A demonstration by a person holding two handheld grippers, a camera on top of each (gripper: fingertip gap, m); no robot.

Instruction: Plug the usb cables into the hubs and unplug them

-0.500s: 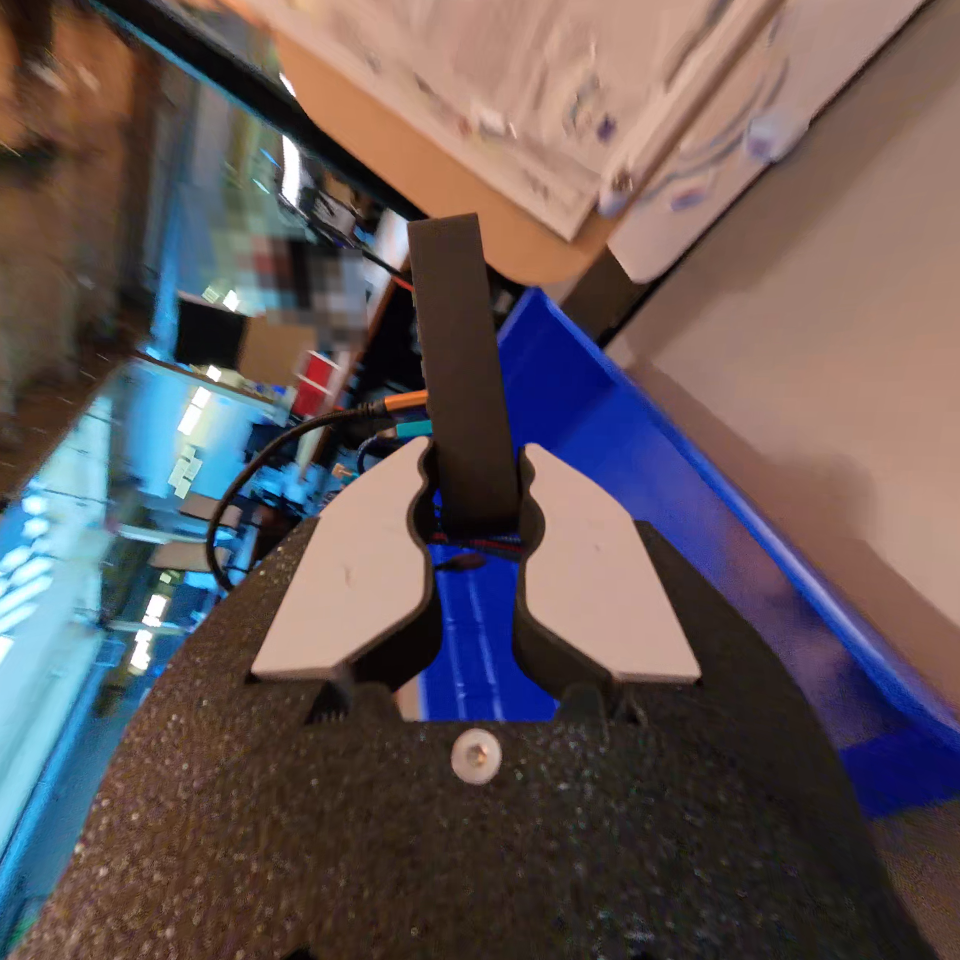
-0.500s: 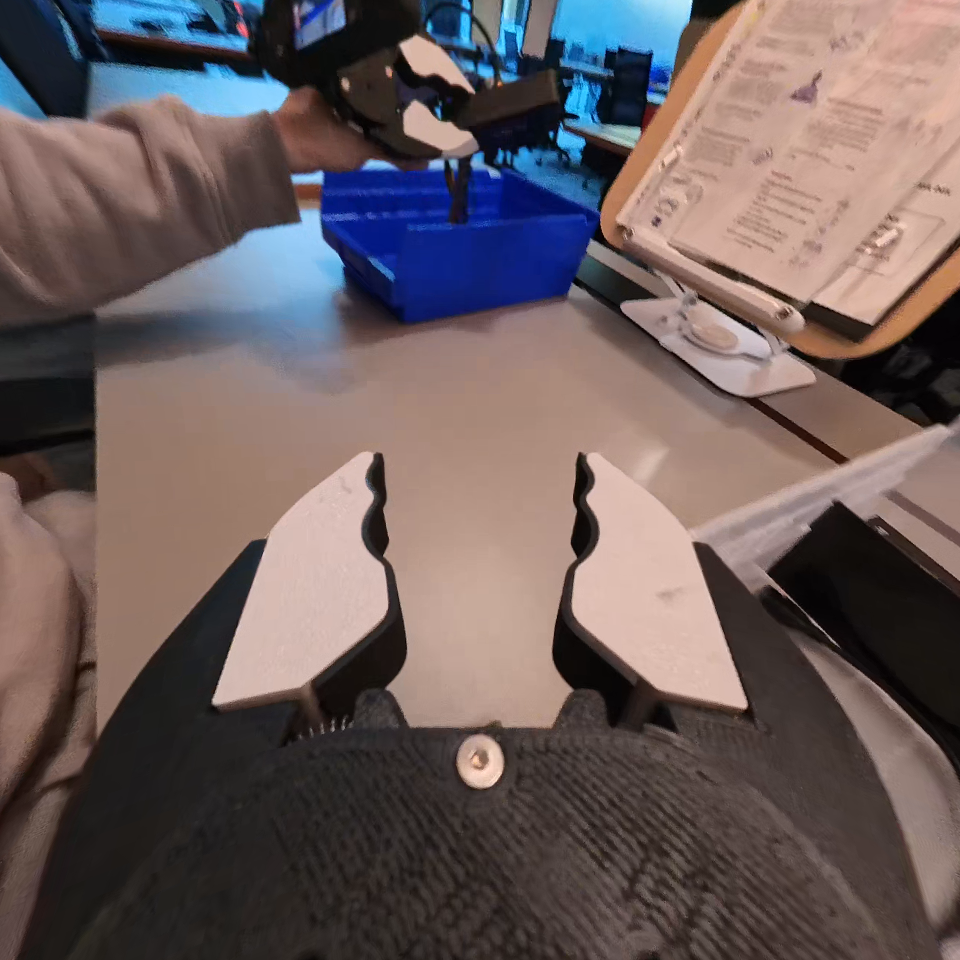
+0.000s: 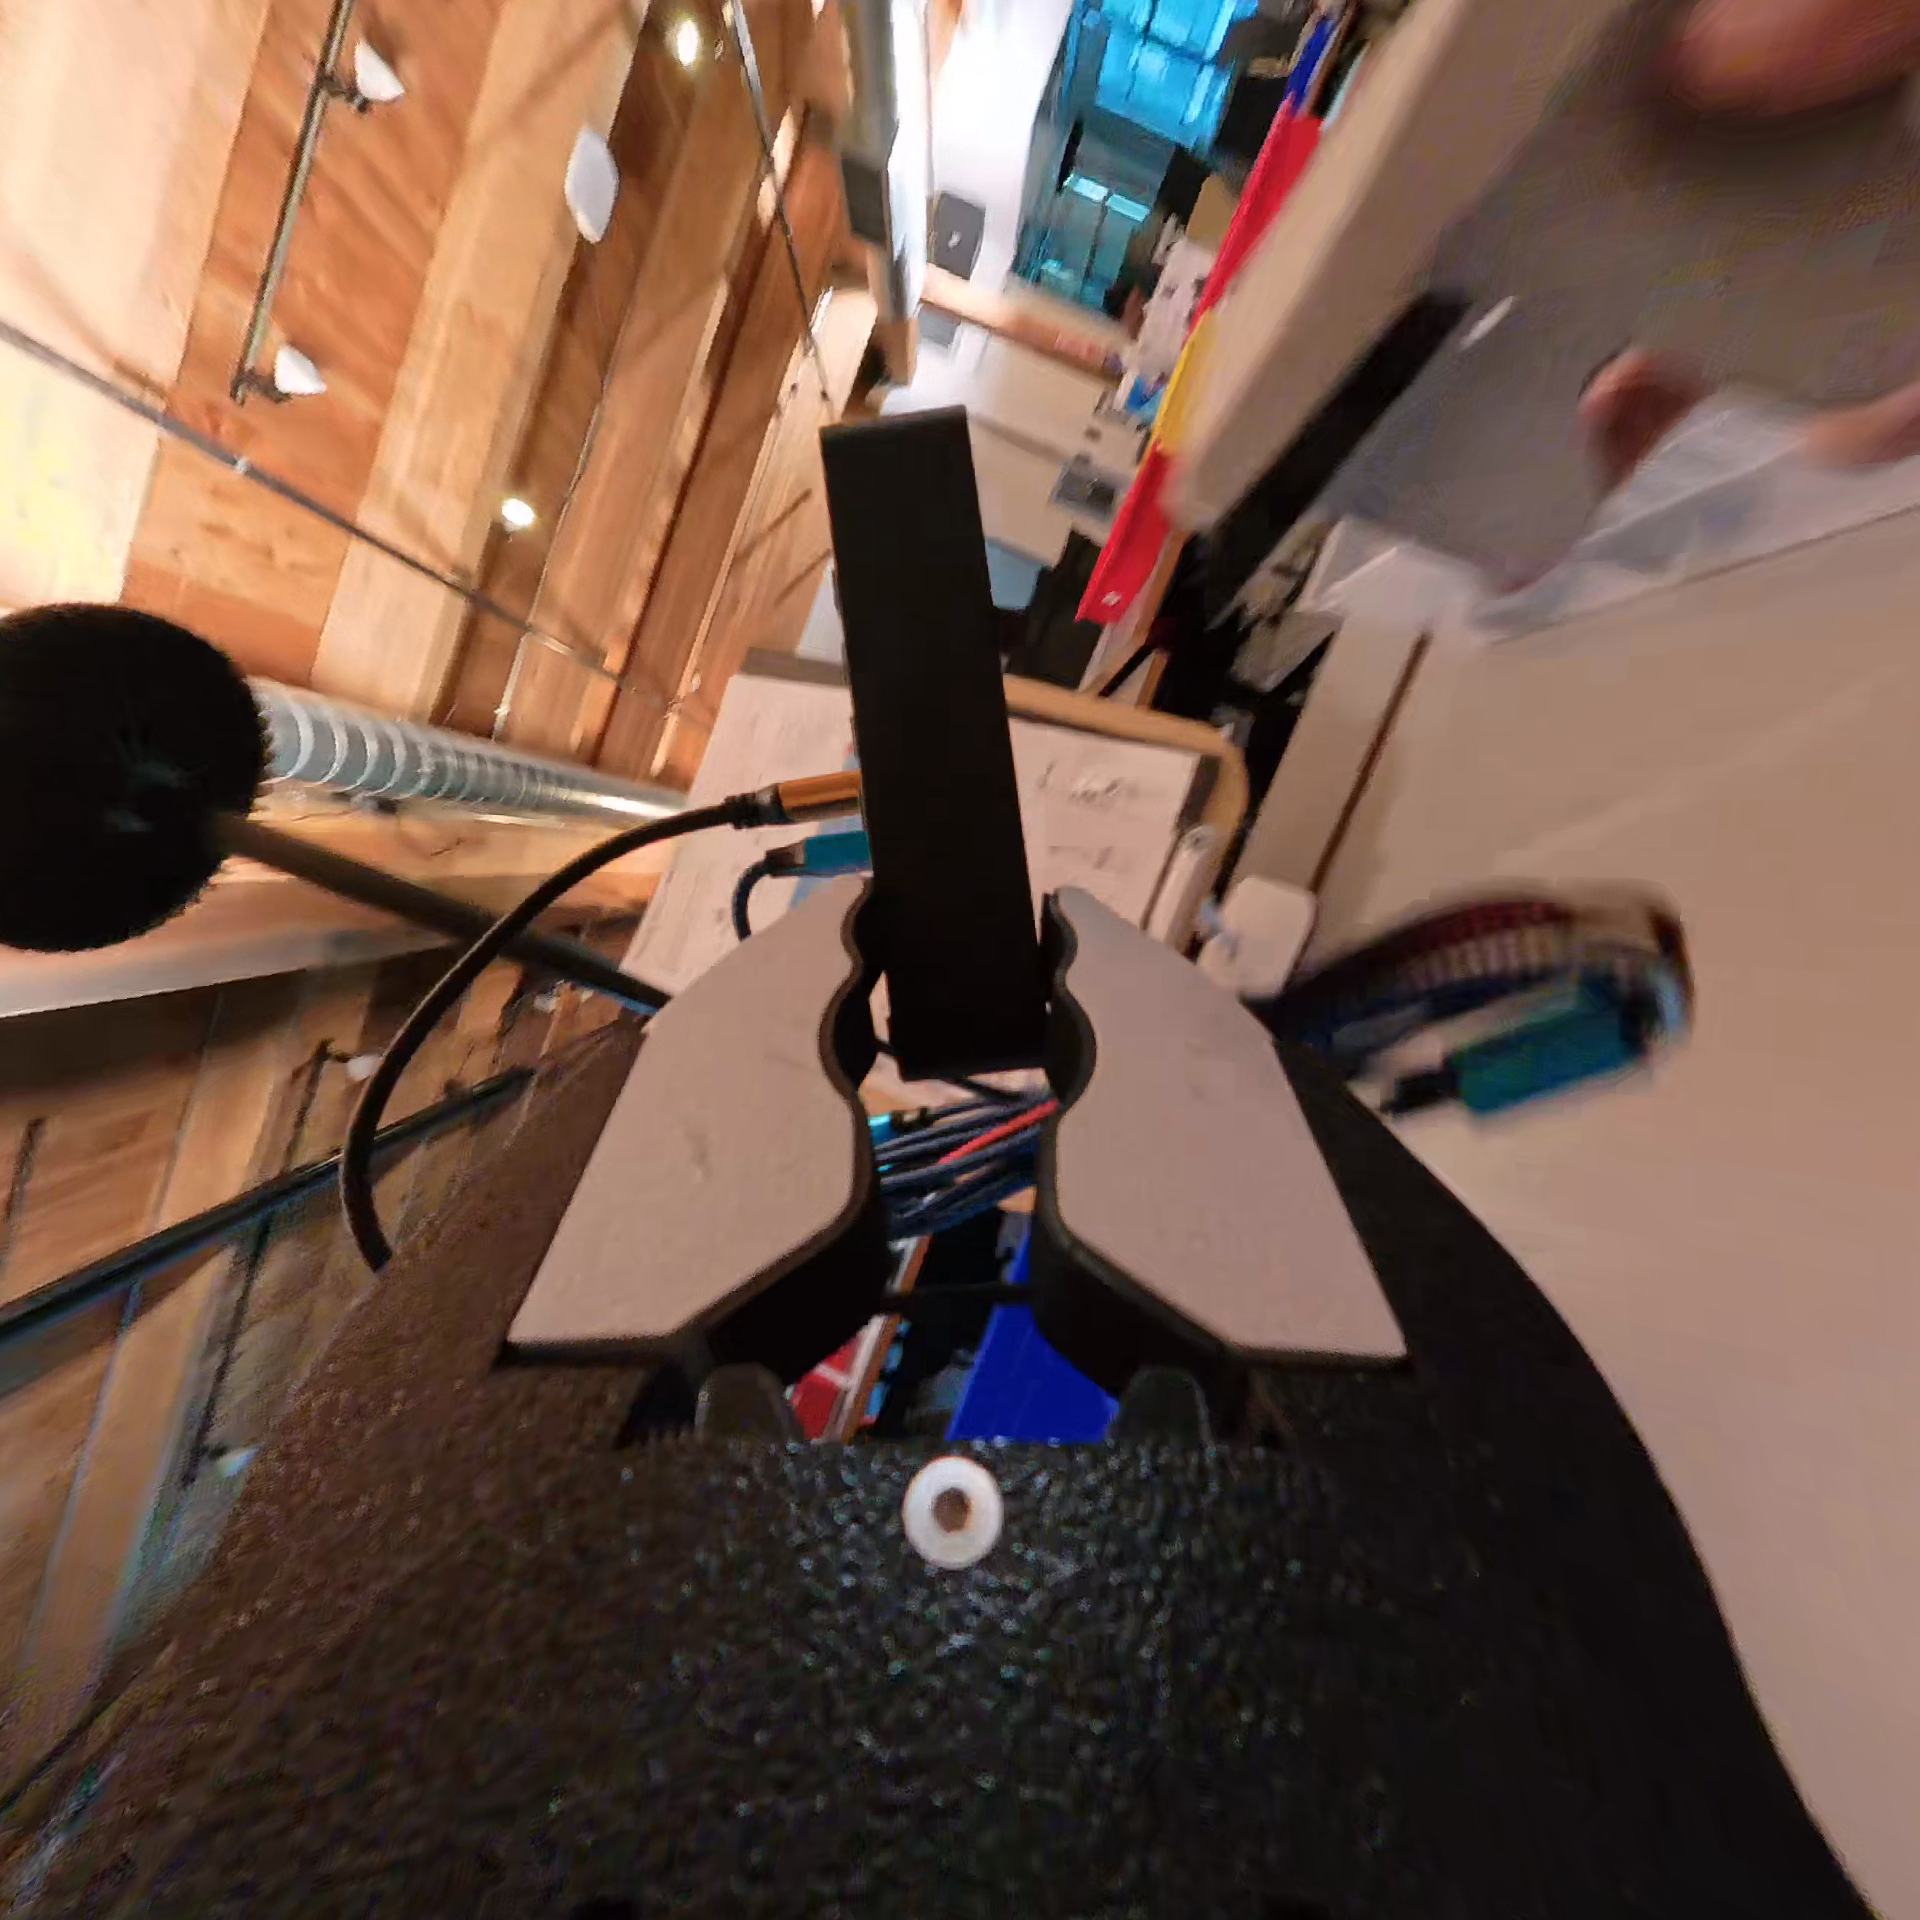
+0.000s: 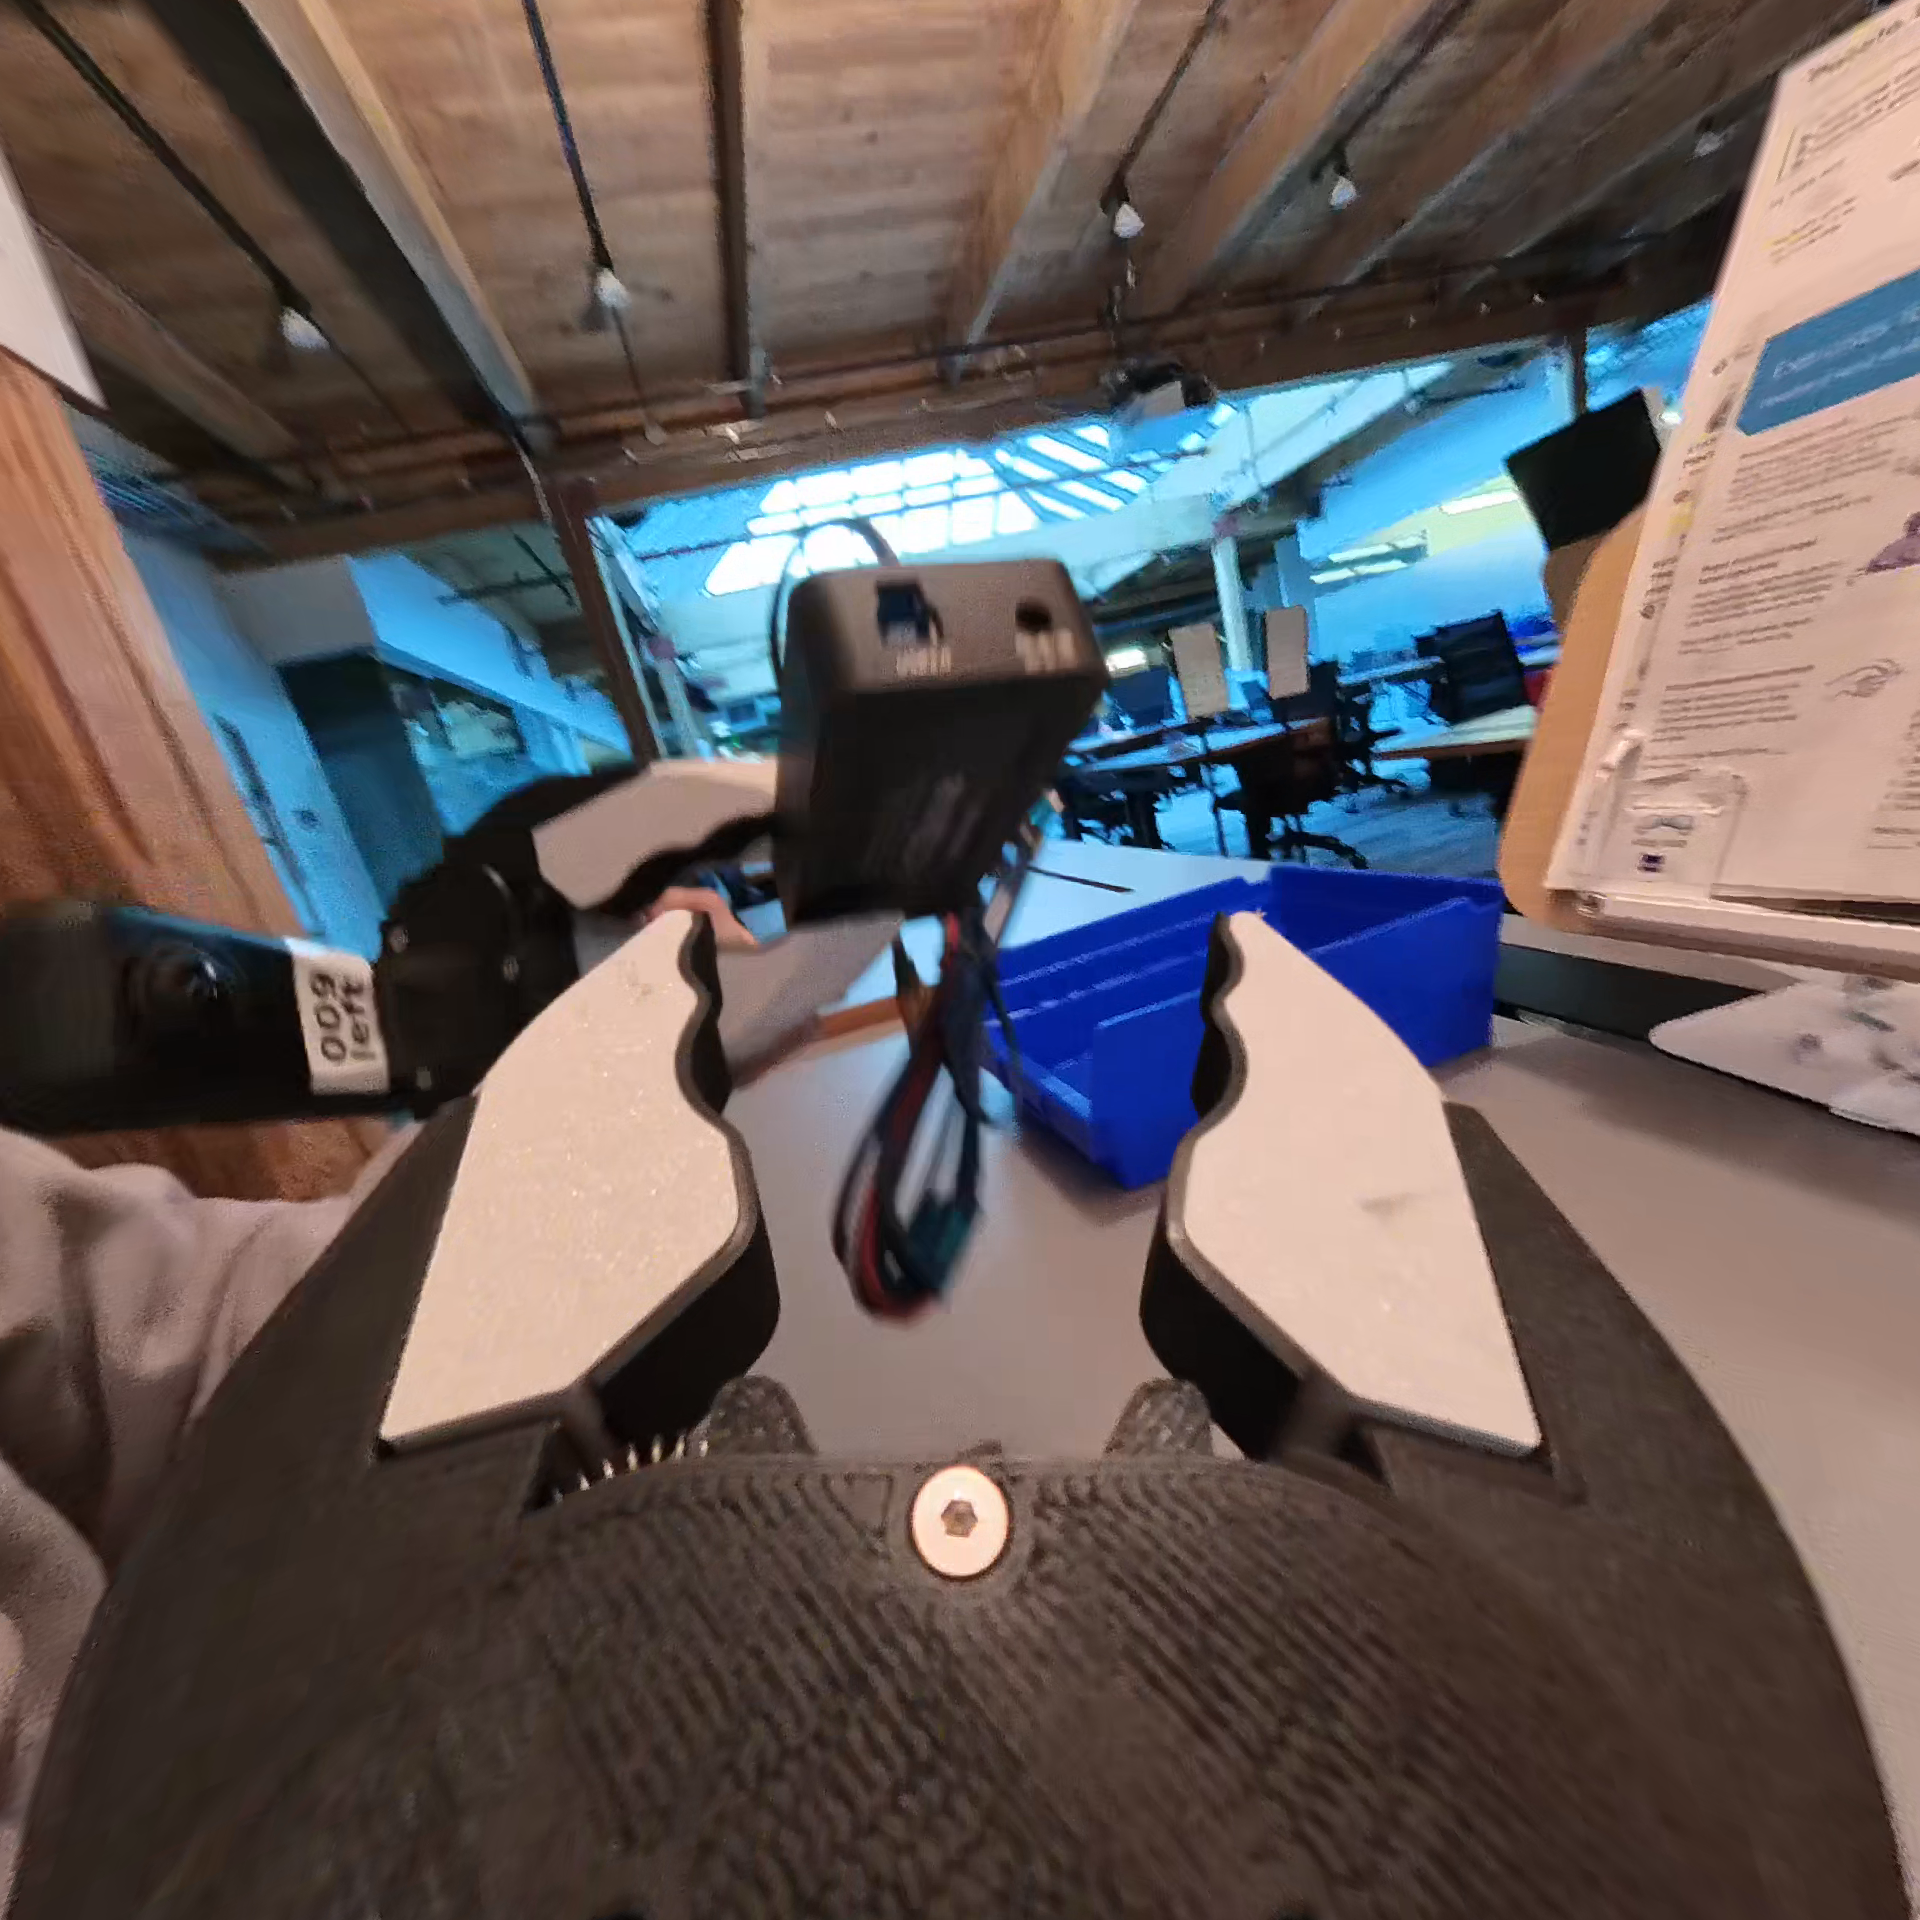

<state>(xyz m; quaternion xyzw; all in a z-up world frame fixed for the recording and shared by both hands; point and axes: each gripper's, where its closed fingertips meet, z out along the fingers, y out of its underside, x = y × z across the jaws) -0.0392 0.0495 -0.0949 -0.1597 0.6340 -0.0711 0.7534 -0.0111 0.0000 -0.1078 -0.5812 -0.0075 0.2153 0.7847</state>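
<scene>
— Two grippers, both in my feeds. What do you want first?

— Nearest things, then outward. Start with the left.

— My left gripper [image 3: 951,940] has its jaws drawn in tight on the lower end of the black USB hub [image 3: 925,727], which stands straight up toward 12 o'clock in the left wrist view. An orange-tipped plug [image 3: 821,798] on a black cable [image 3: 468,997] sits in the hub's side at about 10 o'clock, with a teal plug [image 3: 826,854] just below it. A bundle of blue and red cables [image 3: 956,1153] hangs beneath the hub, between the fingers.

— And the right?

— My right gripper [image 4: 961,940] is empty, jaws spread wide. From its camera I see the hub [image 4: 925,738] at 12 o'clock, held up off the grey table [image 4: 1662,1247], and the cable bundle [image 4: 914,1174] dangling from it down into the gap between my fingers, blurred. I cannot tell whether it touches the table.

— Farther out?

— At 9 o'clock the left gripper [image 4: 769,873] reaches in from the side, gripping the hub. A blue bin [image 4: 1382,977] rests on the table at 2 o'clock, behind the hub. Beyond it, at 3 o'clock, a document stand [image 4: 1558,831] holds printed pages.
</scene>
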